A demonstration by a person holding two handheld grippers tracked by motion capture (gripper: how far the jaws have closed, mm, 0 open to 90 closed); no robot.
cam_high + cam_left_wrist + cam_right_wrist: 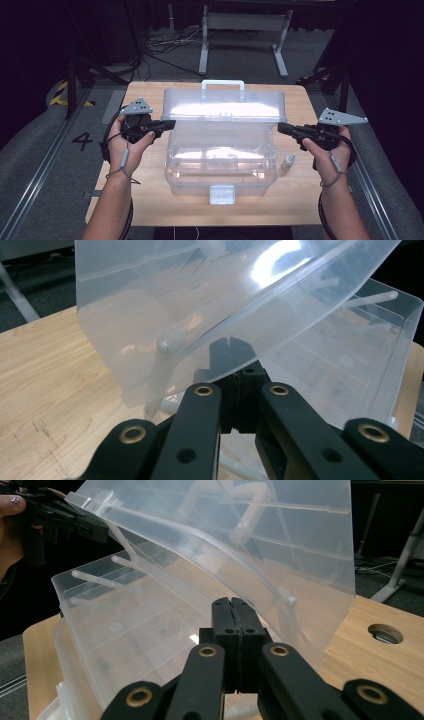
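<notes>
A clear plastic box stands mid-table with its hinged lid raised partway, and the white handle is at the back. My left gripper is shut, its tips against the lid's left edge. Up close, the left gripper has its jaws pressed together just under the tilted lid, with nothing between them. My right gripper is shut at the lid's right edge. In its own view the right gripper rests its tips against the lid above the box's base.
A small white bottle stands on the wooden table right of the box. The box's latch faces the front edge. A cable hole is in the tabletop. Desk legs and cables lie on the floor behind.
</notes>
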